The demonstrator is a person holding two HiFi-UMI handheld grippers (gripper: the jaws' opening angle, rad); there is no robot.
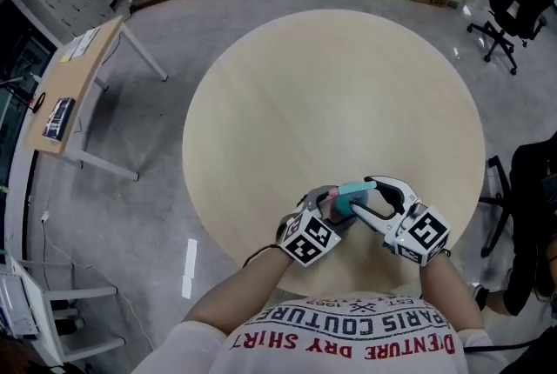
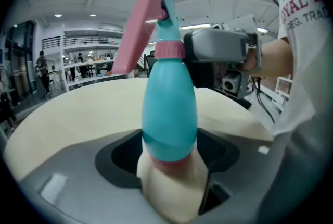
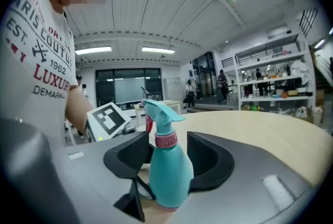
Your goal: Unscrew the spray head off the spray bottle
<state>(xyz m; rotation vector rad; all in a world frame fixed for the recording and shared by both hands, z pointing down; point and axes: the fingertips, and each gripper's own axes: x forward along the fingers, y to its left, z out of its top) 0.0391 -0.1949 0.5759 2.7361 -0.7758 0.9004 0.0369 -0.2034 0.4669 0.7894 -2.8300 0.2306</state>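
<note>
Left gripper view shows your left tongs (image 2: 170, 158) clamped on the base of the teal spray bottle (image 2: 169, 108), at the tabletop's (image 1: 331, 94) near edge. Your right tongs (image 3: 167, 138) stand open around its pink collar (image 2: 170, 49), not pressing. The spray head (image 2: 151, 4) looks seated, so the unscrewing remains

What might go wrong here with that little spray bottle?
Only the left gripper holds the spray bottle, low at its base, so twisting the top might make it slip or lean. The right gripper has its fingers apart beside the pink collar; closing off-centre, they might catch the teal body and turn the whole bottle.
</note>
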